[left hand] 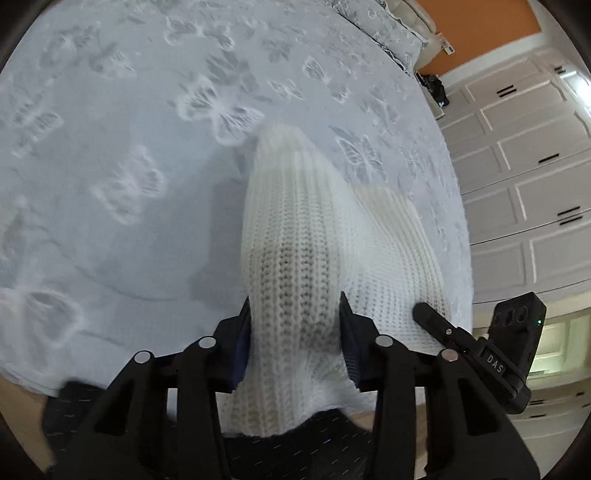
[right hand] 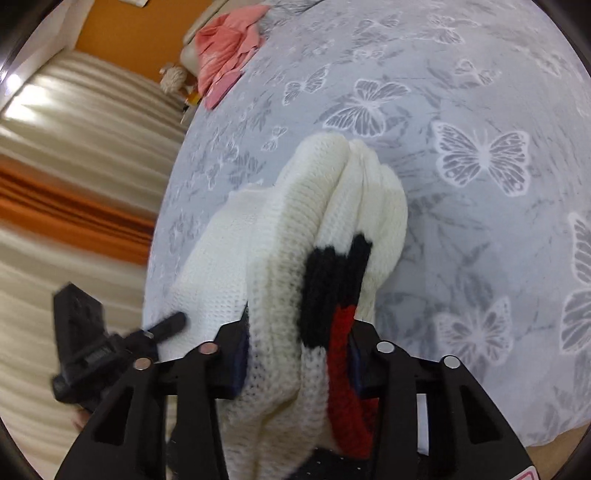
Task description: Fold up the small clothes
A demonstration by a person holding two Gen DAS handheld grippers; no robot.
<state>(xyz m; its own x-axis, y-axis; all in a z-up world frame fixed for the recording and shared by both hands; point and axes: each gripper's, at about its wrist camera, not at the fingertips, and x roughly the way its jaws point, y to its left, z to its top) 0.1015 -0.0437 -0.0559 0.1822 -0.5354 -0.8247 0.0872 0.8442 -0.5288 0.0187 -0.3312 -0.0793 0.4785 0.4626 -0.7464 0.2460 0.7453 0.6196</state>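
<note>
Knitted white sweater (left hand: 295, 236) clamped by left hand-held gripper (left hand: 295, 332) and right hand-held gripper (right hand: 299, 347), lying near bed (left hand: 110, 166) edge; wide bedspread beyond free.

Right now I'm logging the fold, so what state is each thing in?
White knit garment: bunched, lifted at both ends, far part on the bedspread.
Left gripper: shut on the knit.
Right gripper: shut on the knit.
Pink clothes: crumpled, unfolded.

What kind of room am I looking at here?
Most likely a bedroom: a bed under a grey butterfly bedspread, a matching pillow at its head, and white panelled wardrobe doors beside it.
</note>
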